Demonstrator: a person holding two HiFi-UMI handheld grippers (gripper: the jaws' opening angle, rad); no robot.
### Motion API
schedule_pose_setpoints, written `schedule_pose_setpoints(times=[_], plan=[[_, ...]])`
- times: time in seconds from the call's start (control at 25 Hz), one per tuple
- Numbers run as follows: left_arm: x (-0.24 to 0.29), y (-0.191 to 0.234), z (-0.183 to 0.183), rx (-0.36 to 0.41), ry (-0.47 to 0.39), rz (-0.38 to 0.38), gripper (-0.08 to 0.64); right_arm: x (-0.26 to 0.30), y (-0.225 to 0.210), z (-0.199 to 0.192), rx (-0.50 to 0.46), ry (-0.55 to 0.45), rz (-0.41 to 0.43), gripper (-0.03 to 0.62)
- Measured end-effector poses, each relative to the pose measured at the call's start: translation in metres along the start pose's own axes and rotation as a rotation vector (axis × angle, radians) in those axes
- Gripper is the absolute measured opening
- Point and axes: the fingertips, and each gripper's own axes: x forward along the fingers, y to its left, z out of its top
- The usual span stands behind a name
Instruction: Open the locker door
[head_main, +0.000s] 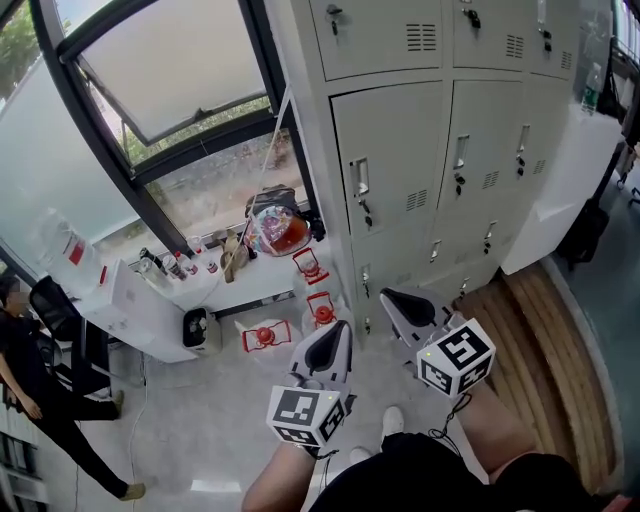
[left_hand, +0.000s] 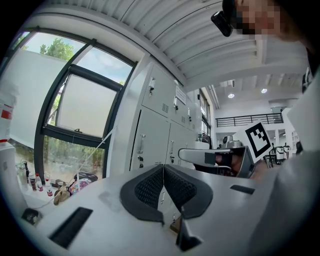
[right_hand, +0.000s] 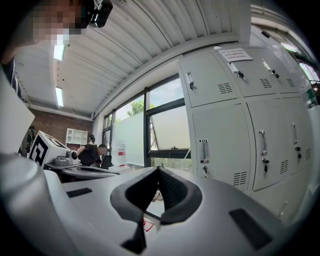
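two grippers show in the head view, one left gripper (head_main: 335, 340) and one right gripper (head_main: 395, 300), with two marker cubes (head_main: 308, 415), one on each. the lockers (head_main: 400, 140) stand in three columns. the middle row has three whole doors (head_main: 385, 150), each with one handle (head_main: 361, 185) and one vent (head_main: 416, 200). three red-framed objects (head_main: 322, 310) and one small black container (head_main: 198, 328) sit on the floor. one colourful bag (head_main: 278, 230) lies on the ledge (head_main: 255, 285). the small bottles (head_main: 175, 265) are too tiny to count. one person (head_main: 35, 370) shows at the left. the right gripper view shows two people (right_hand: 90, 152).
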Motion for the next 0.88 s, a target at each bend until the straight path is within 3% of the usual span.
schedule_pose_setpoints(times=[0.88], plan=[[0.084, 0.044, 0.011, 0.028, 0.009, 0.084, 0.017, 0.082, -0.080, 0.005, 0.022, -0.001, 0.066, 0.054]])
